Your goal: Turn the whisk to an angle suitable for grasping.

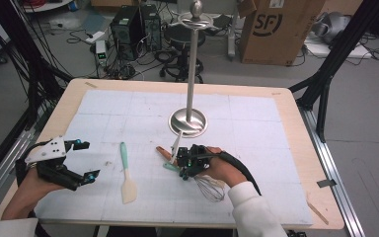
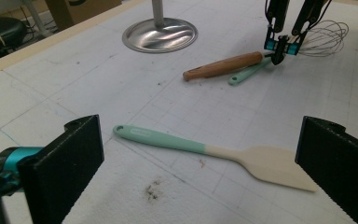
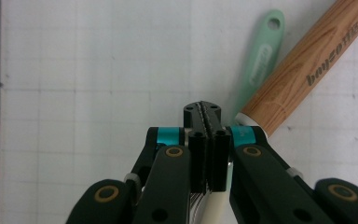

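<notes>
one whisk [image 1: 209,187] with a wooden handle [image 3: 303,70] lies on the white mat [image 1: 256,148] near the steel stand [image 1: 189,121], a mint-handled utensil [image 3: 256,56] touching it. the right gripper [image 1: 183,163] points down just beside the handle, jaws pressed together on nothing i can make out. one spatula [image 2: 205,154] lies between the left gripper [image 2: 200,172]'s two wide-apart jaws, untouched.

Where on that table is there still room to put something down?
The far half of the mat, left and right of the stand, is bare. So is the strip between the spatula and the left gripper. It is crowded below the stand's base, where the right gripper sits among a whisk and two handles.
</notes>
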A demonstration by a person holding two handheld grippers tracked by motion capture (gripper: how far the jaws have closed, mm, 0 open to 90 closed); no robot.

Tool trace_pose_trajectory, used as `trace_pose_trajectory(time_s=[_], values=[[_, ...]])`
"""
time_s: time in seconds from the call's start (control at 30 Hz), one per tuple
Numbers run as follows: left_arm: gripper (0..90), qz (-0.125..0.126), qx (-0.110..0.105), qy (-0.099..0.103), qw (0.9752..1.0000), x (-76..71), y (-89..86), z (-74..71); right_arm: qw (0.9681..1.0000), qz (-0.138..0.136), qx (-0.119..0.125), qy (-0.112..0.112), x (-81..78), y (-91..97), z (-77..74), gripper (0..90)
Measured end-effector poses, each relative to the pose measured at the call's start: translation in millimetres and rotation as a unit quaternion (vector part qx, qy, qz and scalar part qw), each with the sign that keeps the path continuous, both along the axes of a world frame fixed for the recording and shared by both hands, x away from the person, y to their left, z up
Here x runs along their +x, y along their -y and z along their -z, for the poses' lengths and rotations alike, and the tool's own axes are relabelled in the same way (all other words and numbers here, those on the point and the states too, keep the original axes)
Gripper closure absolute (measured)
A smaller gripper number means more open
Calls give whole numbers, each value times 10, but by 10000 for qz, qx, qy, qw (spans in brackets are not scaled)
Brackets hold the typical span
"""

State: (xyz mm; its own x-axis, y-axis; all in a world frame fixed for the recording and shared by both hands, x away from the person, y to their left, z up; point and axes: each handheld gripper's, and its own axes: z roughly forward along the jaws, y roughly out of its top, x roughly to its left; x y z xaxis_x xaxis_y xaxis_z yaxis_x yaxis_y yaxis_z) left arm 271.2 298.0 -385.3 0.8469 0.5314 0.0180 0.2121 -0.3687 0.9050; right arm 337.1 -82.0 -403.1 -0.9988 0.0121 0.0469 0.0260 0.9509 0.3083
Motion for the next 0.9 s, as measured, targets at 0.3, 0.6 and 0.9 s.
trace_pose_trajectory(time_s=[0.3,0.6,0.9], values=[[16,17,22,-7,10000,-4,4,4,9998,180,87,-85,10,169,-28,890],[17,28,30,-26,10000,-2,8,14,9994,248,144,-195,-5,277,-61,891],[16,21,40,-35,10000,-2,5,17,9990,341,166,-230,-31,391,-90,891]])
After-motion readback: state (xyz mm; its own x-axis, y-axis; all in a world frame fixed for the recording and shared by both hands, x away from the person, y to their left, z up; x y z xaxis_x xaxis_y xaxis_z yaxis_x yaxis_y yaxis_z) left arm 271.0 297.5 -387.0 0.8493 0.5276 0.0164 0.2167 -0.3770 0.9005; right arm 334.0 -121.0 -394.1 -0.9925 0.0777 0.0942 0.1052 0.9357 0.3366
